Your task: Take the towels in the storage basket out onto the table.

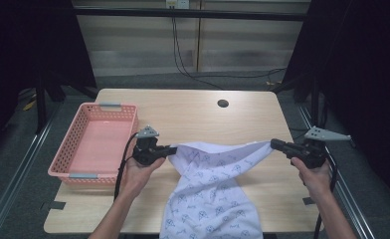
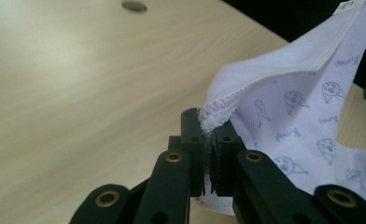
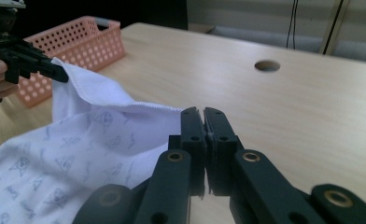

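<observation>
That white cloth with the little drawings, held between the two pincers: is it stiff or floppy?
Probably floppy: the cloth sags between the left gripper and right gripper and drapes over the table edge. It seems light, since small pinches at its hem hold it. Likely not slippery: the stitched edge sits firmly between the jaws.

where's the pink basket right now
In the high view the pink basket sits on the left side of the table, just left of the left gripper that pinches the cloth.

You're in a lab/recording rig: black curtains (image 1: 362,59) both sides, bare wood worktop (image 1: 193,114) w/ cable hole (image 1: 223,103), cables (image 1: 193,69) across grey floor, metal frame rails (image 1: 14,174).
</observation>
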